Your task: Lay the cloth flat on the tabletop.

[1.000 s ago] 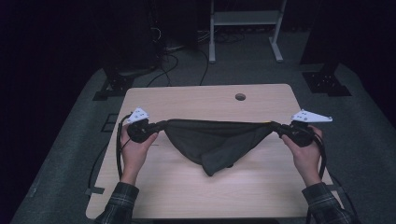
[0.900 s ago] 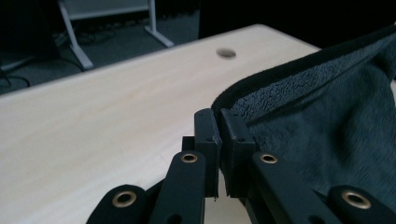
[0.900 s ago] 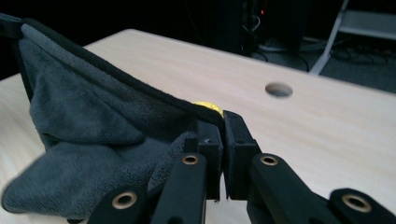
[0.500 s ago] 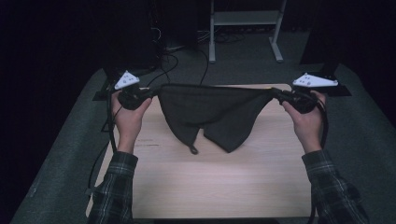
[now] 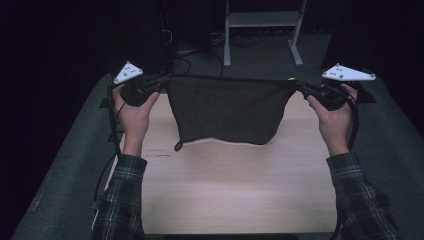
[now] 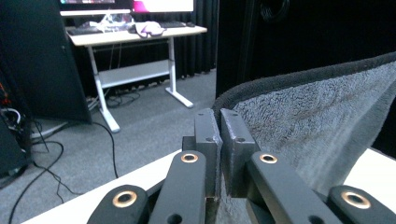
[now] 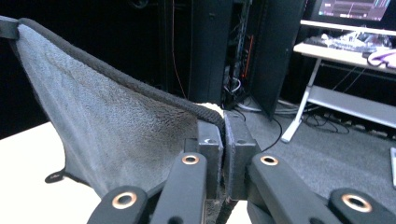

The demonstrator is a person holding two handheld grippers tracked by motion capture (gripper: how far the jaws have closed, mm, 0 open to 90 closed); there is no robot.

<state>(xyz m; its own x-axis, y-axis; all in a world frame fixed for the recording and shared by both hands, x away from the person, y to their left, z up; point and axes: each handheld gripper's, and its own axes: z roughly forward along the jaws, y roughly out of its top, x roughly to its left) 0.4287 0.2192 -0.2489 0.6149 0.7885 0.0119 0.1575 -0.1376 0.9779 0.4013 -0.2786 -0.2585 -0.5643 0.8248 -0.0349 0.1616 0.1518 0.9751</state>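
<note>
High view: the dark towel [image 5: 227,110] hangs stretched above the worktop [image 5: 230,190], left gripper [image 5: 159,84] and right gripper [image 5: 302,89] at its top corners. Left gripper view: jaws clamped tight on the towel's hem. Right gripper view: jaws pinching the opposite corner, towel draping away.

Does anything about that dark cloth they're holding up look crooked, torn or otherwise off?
Nothing looks damaged. The grey towel hangs stretched between the left gripper and the right gripper, each shut on a top corner, with its top edge straight. The bottom hem is slightly uneven, and a small hanging loop dangles at the lower left corner above the table.
</note>
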